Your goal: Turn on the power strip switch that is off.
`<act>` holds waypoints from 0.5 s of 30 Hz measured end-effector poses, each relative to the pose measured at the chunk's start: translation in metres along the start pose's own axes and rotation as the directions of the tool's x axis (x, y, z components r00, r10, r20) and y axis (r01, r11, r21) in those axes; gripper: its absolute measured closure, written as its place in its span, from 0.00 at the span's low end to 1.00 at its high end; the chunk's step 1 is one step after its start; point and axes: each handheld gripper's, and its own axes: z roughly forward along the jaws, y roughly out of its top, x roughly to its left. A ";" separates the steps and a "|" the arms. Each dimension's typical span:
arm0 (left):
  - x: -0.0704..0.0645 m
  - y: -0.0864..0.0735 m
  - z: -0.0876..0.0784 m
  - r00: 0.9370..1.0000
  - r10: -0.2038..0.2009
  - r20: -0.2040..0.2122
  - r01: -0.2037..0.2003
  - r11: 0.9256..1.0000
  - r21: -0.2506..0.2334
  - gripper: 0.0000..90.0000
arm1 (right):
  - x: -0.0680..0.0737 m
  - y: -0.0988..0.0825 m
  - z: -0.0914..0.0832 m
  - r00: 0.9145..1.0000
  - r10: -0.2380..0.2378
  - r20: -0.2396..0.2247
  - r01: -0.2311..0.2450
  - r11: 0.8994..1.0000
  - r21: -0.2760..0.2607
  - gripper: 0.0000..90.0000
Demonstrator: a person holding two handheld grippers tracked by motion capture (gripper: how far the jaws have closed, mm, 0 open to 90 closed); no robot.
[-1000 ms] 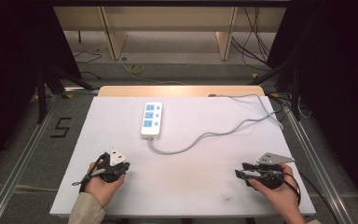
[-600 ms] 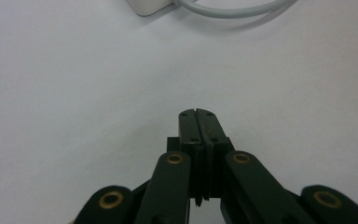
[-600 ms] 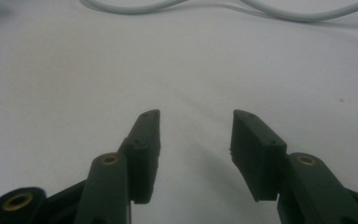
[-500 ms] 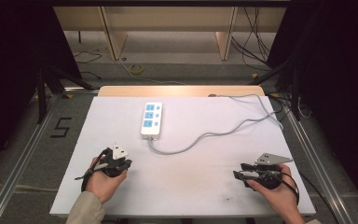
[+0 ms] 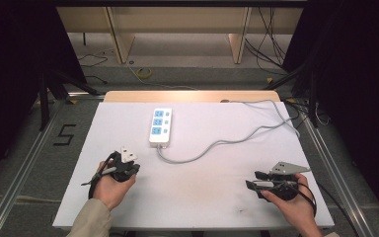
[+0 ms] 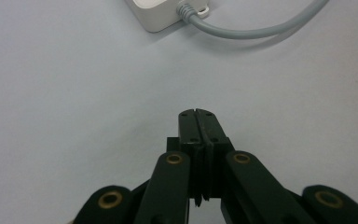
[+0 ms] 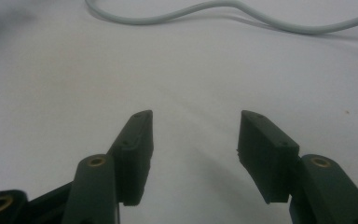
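A white power strip [image 5: 160, 127] with blue sockets lies at the middle back of the white table [image 5: 202, 197]. Its grey cable [image 5: 212, 146] snakes off to the right. My left gripper [image 5: 127, 161] sits at the front left, a short way in front of the strip, pointing toward it. In the left gripper view its jaws [image 6: 198, 117] are shut with nothing between them, and the strip's corner [image 6: 154, 15] and cable [image 6: 251, 31] lie beyond. My right gripper [image 5: 253, 179] rests at the front right, pointing left, and stands open [image 7: 193, 135] over bare table, with the cable [image 7: 205, 10] farther off.
The cable runs off the table's back right edge [image 5: 281, 116]. Metal rails [image 5: 24, 163] flank the table on both sides. A wooden strip [image 5: 192, 96] borders the far edge, with shelving legs and loose cables on the floor behind.
My left gripper has crept slightly forward toward the power strip. The right gripper has stayed where it was.
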 end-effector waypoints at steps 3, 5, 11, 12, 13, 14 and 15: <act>0.001 0.003 0.000 1.000 -0.001 -0.005 0.001 1.000 0.016 1.00 | 0.000 0.000 0.000 1.000 -0.001 0.001 0.001 1.000 0.001 0.52; 0.002 0.006 0.001 1.000 -0.003 -0.005 0.003 1.000 0.017 1.00 | 0.000 0.000 0.000 1.000 0.000 0.002 0.000 1.000 0.000 0.52; 0.004 0.015 0.005 1.000 0.001 -0.007 -0.001 1.000 0.020 1.00 | 0.000 0.000 -0.001 1.000 -0.002 0.005 0.002 1.000 -0.001 0.52; 0.004 0.017 0.006 1.000 0.002 -0.006 -0.002 1.000 0.025 1.00 | 0.000 0.000 -0.001 1.000 -0.001 0.006 0.001 1.000 -0.002 0.52; 0.004 0.019 0.007 1.000 0.006 -0.008 -0.006 1.000 0.027 1.00 | 0.000 0.000 -0.001 1.000 -0.001 0.006 0.001 1.000 -0.002 0.52; 0.004 0.020 0.008 1.000 0.007 -0.011 -0.006 1.000 0.025 1.00 | 0.000 0.000 -0.001 1.000 -0.001 0.006 0.001 1.000 -0.002 0.52; 0.005 0.022 0.009 1.000 0.010 -0.009 -0.010 0.999 0.031 1.00 | 0.000 0.000 -0.002 1.000 -0.002 0.005 0.002 1.000 -0.003 0.52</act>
